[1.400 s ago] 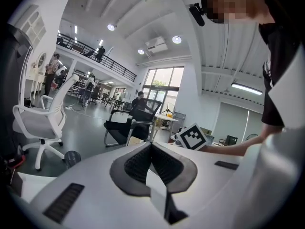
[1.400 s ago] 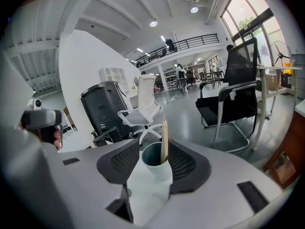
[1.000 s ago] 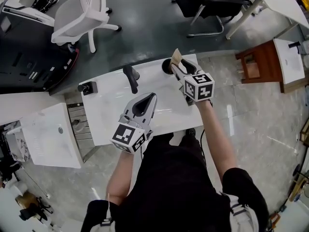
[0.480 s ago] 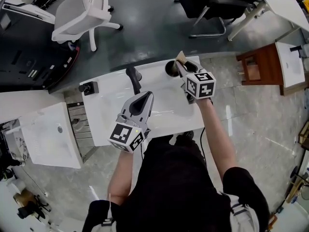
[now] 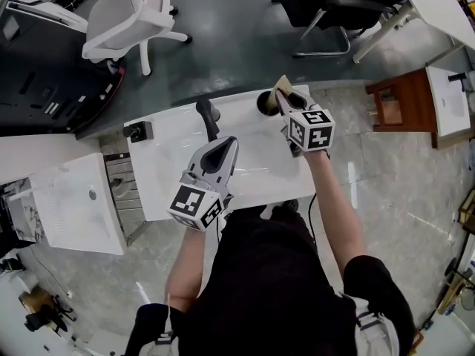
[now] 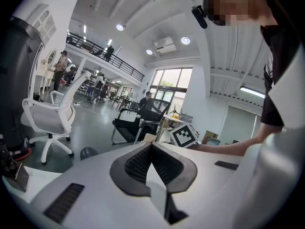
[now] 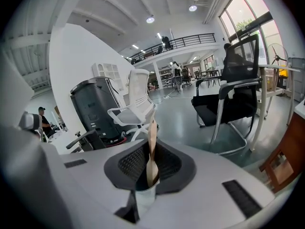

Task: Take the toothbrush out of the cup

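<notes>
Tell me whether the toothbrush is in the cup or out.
In. The toothbrush stands with its lower end inside the cup, between the right tongs, which are closing on it.

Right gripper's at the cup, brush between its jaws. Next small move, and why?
Probably a short straight lift. The right gripper is closing its jaws on the toothbrush, which stands in the cup; pulling along the handle should clear the rim without tipping the cup.
</notes>
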{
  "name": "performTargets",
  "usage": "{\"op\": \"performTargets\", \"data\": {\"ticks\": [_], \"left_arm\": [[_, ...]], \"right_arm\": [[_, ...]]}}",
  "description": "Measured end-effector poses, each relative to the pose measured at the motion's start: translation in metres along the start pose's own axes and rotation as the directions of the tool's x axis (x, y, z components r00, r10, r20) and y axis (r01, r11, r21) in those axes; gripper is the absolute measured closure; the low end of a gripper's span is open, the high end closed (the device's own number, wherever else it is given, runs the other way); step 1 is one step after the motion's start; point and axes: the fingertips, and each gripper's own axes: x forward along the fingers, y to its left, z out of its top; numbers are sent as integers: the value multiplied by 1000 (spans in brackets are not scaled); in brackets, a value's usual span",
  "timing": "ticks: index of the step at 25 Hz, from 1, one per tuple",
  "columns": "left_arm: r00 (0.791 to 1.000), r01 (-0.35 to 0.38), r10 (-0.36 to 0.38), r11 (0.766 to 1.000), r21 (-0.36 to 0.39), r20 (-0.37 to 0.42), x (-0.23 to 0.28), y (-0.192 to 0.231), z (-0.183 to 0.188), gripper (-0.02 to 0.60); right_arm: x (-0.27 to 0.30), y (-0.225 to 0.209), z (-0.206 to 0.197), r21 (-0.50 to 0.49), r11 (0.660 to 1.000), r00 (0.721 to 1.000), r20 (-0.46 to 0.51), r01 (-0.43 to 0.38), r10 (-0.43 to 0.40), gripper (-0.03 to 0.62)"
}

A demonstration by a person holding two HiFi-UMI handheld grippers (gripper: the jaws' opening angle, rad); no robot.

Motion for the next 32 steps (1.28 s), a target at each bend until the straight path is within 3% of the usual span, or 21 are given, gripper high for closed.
{"op": "performTargets", "data": {"ticks": [10,20,26,32], "left_arm": [[1000,-19,19,999,38,19,-6,-23,5,568],[994,-98,94,994,57,61,-22,-97,0,568],[984,-147,140,987,60,113,-19,-148,-6,568],[970,-197,187,979,52,154,-18,-200,-21,568]], "right_arm": [[-40,9,42,7,997,990,122,-71,70,542],[-134,12,88,-39,980,938,286,-194,197,542],[-194,2,87,-109,960,905,319,-260,281,542],[-249,-13,49,-137,942,896,292,-308,335,542]]}}
